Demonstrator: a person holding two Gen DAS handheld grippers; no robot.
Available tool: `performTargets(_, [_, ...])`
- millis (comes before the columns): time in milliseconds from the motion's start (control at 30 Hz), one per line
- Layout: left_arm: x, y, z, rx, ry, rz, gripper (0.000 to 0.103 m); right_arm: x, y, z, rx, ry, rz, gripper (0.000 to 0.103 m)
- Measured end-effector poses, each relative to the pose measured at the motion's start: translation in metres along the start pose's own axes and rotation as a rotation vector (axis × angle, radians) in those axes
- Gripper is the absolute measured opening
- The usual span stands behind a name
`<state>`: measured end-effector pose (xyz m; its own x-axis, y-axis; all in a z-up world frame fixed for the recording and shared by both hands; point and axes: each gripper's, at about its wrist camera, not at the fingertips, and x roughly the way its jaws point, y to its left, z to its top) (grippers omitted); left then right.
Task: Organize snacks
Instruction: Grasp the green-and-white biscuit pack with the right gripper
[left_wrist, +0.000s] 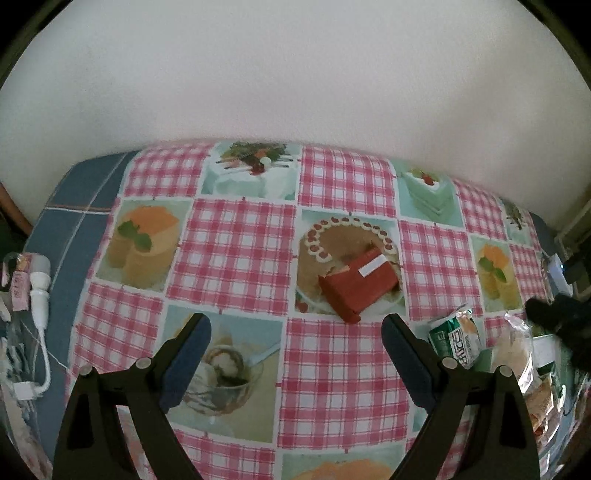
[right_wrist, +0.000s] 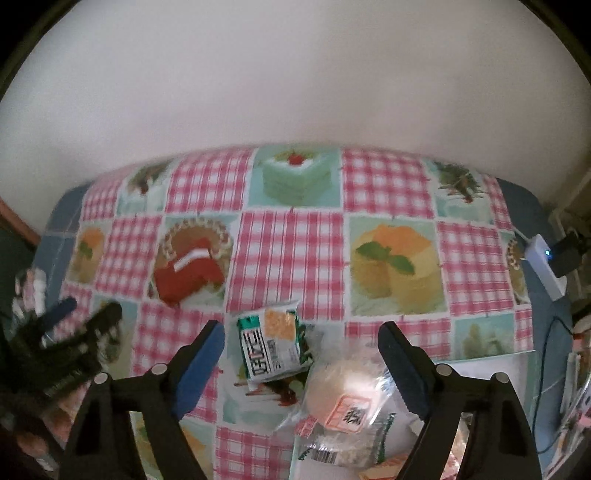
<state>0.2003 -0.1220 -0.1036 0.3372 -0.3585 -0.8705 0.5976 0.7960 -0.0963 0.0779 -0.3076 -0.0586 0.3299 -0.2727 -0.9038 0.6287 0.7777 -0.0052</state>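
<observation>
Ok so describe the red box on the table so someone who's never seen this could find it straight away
Start at the table with the pink checked cloth printed with cakes. Find the square showing a round brown cake ringed with cherries; the red box lies flat on that picture. It is the only solid red, hard-edged item, with a white strip on top, unlike the crinkly green and white snack packet nearby.

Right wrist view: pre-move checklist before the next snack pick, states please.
1. Right tool open, nothing between its fingers: ok.
2. Left tool open and empty: ok.
3. Green snack packet in plain sight on the tablecloth, just ahead of the right tool: ok.
4. Clear-wrapped bun lies apart from the packet: cannot tell, wrappers look close.
5. Red box lies clear of both tools: ok.
6. Right view sharp enough to aim: not ok, blurred.
</observation>
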Motion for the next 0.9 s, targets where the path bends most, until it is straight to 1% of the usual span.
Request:
performTargets(100, [-0.002, 0.002, 0.006, -0.001, -0.002, -0.005, 0.094, -0.01, 0.0, 0.01, -0.013, -0.014, -0.008, 0.086])
performTargets(167, [0.001, 0.002, 0.008, 0.0, 0.003, -0.006, 0.094, -0.007, 0.007, 0.009, -0.047, -0.012, -0.013, 0.084])
performTargets(300, [0.013, -0.002, 0.01, 0.02, 0.024, 0.004, 0.094, 0.019, 0.019, -0.004, -0.087, 0.046, 0.01, 0.073])
performTargets(333, [0.015, -0.003, 0.01, 0.021, 0.025, 0.003, 0.094, 0.028, 0.022, -0.007, -0.092, 0.066, 0.015, 0.072])
performTargets(400, [0.02, -0.001, 0.008, 0.012, 0.028, -0.007, 0.094, 0.043, 0.027, -0.014, -0.1, 0.088, 0.02, 0.065])
performTargets(467, [0.026, 0.002, 0.006, -0.004, 0.035, -0.018, 0.094, 0.055, 0.033, -0.018, -0.108, 0.11, 0.035, 0.064])
performTargets(600, [0.035, 0.005, 0.003, -0.019, 0.043, -0.017, 0.094, 0.062, 0.044, -0.021, -0.147, 0.106, 0.057, 0.063])
performTargets(700, [0.043, 0.005, 0.001, -0.036, 0.053, -0.037, 0.094, 0.07, 0.046, -0.022, -0.151, 0.122, 0.062, 0.063])
performTargets(833, [0.05, -0.007, 0.003, 0.008, 0.05, -0.037, 0.094, 0.084, 0.04, -0.025, -0.155, 0.154, 0.004, 0.063])
performTargets(867, [0.051, -0.01, 0.004, 0.02, 0.05, -0.036, 0.094, 0.086, 0.037, -0.025, -0.143, 0.158, 0.007, 0.062])
performTargets(900, [0.053, -0.014, 0.006, 0.034, 0.052, -0.033, 0.094, 0.087, 0.034, -0.025, -0.134, 0.16, 0.013, 0.06])
